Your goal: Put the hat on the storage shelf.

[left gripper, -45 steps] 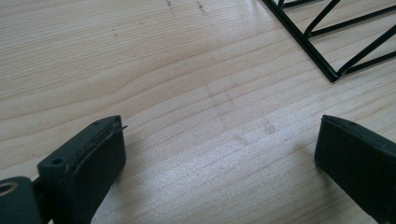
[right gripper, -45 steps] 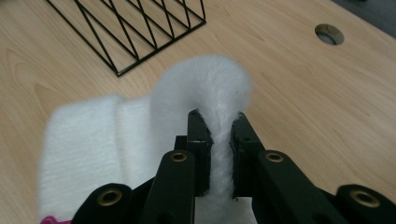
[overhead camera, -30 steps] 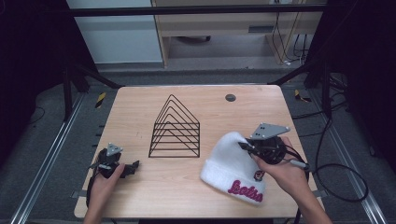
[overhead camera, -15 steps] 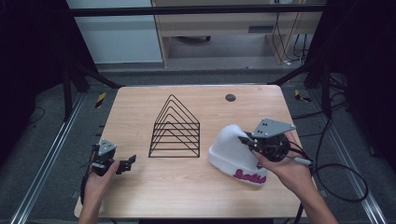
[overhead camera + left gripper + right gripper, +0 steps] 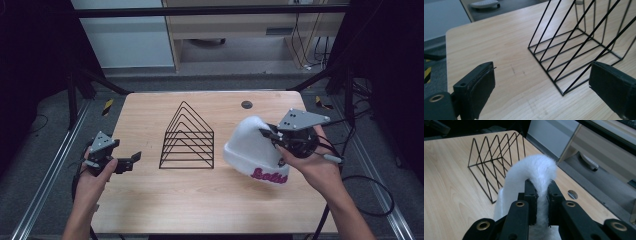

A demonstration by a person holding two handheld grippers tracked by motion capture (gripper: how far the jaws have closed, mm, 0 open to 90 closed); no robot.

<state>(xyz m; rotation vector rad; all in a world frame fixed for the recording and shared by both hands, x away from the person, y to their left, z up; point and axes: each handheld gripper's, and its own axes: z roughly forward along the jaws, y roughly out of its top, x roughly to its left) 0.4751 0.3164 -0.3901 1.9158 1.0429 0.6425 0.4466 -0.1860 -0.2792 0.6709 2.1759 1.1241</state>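
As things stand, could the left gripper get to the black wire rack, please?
Probably yes. The left gripper is open and empty, and the wire rack stands just beyond its jaws with only bare table between. The white hat sits pinched in the right gripper, beyond the rack.

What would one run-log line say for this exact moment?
right gripper: shut on white beanie, lifting it | left gripper: open, empty | wire rack: upright on table, untouched
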